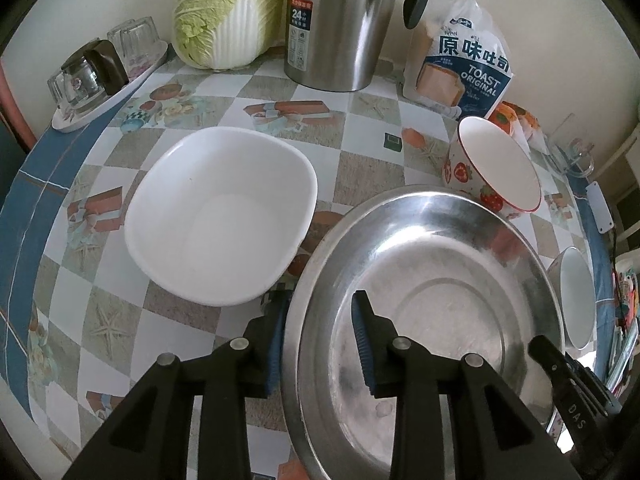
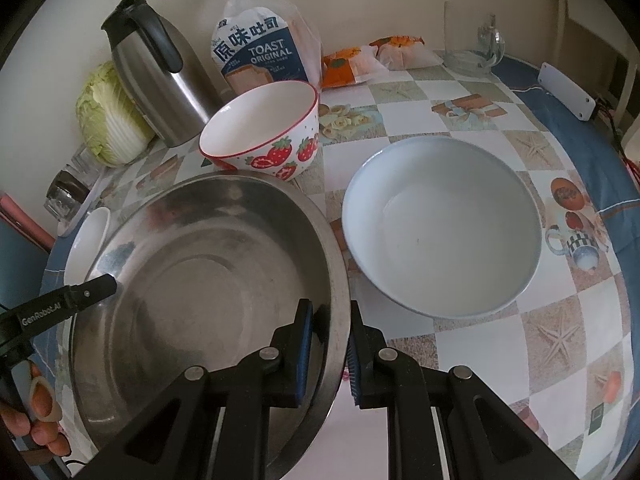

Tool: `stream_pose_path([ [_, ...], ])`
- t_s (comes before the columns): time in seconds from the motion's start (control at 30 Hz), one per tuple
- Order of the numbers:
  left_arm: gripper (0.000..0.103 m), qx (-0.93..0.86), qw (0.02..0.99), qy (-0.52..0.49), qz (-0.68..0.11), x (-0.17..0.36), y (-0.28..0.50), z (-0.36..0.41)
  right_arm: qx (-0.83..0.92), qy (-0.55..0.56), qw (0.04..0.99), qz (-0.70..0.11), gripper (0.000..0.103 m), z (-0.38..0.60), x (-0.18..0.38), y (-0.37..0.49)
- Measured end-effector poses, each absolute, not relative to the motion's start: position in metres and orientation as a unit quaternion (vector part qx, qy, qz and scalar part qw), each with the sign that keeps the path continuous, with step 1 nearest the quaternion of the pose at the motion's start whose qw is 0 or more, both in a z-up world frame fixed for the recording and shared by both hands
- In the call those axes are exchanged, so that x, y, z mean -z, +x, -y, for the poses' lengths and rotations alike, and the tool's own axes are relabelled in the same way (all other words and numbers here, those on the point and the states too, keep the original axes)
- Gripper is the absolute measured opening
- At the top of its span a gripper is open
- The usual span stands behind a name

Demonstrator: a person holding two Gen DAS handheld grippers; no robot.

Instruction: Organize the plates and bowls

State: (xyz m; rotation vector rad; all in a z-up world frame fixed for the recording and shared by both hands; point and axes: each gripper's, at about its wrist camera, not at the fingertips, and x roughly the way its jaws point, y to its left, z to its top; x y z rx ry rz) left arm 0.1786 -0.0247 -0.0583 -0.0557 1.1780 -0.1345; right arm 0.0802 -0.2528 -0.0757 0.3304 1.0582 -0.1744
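Note:
A wide steel basin (image 1: 440, 280) sits between both grippers over the checked tablecloth. My left gripper (image 1: 320, 300) straddles its left rim, one finger outside and one inside; the inner pad stands off the wall, so it is open. My right gripper (image 2: 330, 308) is shut on the opposite rim of the steel basin (image 2: 200, 272). A white squarish bowl (image 1: 220, 216) lies to the basin's left. A strawberry-print bowl (image 2: 264, 132) stands just behind the basin's far rim. A pale round bowl (image 2: 440, 224) sits to its right.
Along the wall stand a cabbage (image 1: 224, 12), a steel thermos jug (image 1: 340, 24) and a toast bag (image 1: 464, 68). A tray of glasses (image 1: 100, 76) is far left. A glass mug (image 2: 480, 48) and a white box with cables (image 2: 564, 92) sit far right. A hand (image 2: 40, 420) grips the left tool.

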Motion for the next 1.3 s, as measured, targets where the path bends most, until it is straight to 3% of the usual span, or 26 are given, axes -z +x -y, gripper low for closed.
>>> stream_pose_path([
  [0.97, 0.036, 0.062, 0.823, -0.031, -0.565, 0.065, 0.18, 0.024, 0.091, 0.144, 0.855, -0.491, 0.019, 0.25, 0.071, 0.082],
  [1.23, 0.045, 0.064, 0.834, -0.024, -0.548, 0.043, 0.174, 0.024, 0.097, 0.143, 0.858, -0.484, 0.019, 0.253, 0.057, 0.078],
  [1.3, 0.051, 0.064, 0.836, -0.023, -0.545, 0.038, 0.172, 0.023, 0.097, 0.142, 0.859, -0.483, 0.019, 0.253, 0.052, 0.077],
])
